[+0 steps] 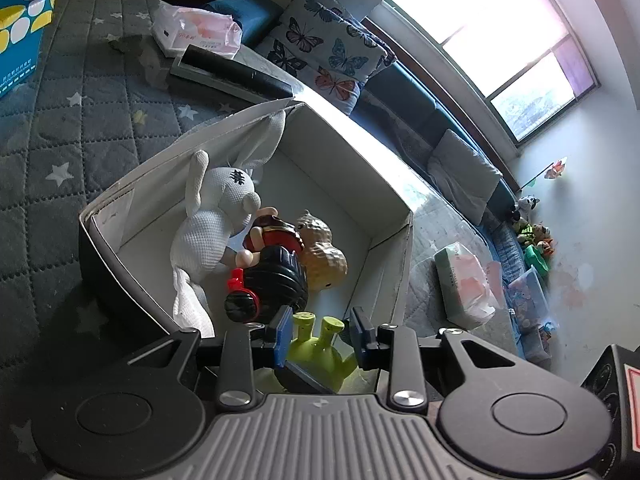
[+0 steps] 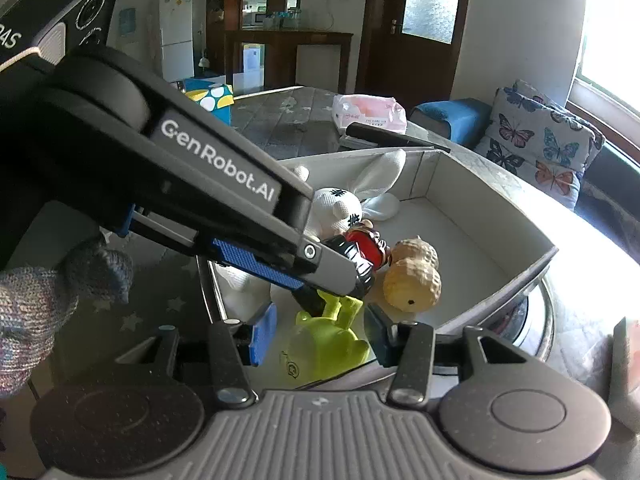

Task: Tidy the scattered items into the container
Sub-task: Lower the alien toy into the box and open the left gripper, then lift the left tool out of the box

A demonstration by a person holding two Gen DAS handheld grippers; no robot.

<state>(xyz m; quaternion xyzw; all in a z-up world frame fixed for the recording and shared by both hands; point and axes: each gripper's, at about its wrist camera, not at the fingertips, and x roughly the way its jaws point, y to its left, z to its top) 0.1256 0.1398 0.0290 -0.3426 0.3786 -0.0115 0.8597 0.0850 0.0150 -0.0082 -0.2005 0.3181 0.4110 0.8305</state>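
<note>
A lime-green toy (image 1: 316, 336) (image 2: 324, 340) with two stalks hangs at the near edge of a white cardboard box (image 1: 320, 184) (image 2: 480, 200). My right gripper (image 2: 320, 338) is shut on the toy's body. One of its fingers (image 1: 304, 380) shows under the toy in the left wrist view. My left gripper (image 1: 322, 334) (image 2: 336, 288) reaches in from the left and straddles the stalks; one pad touches and the other stands a little apart. Inside the box lie a white plush rabbit (image 1: 216, 216) (image 2: 340, 208), a black and red figure (image 1: 276, 276) (image 2: 364, 248) and a peanut-shaped toy (image 1: 322, 252) (image 2: 414, 276).
The box sits on a grey quilted cover with stars (image 1: 80, 120). Behind it lie a dark flat case (image 1: 232, 72), a pink tissue pack (image 1: 196, 32) and a blue carton (image 1: 20, 32). Another tissue pack (image 1: 464, 284) lies right of the box. A gloved hand (image 2: 40, 300) shows at the left.
</note>
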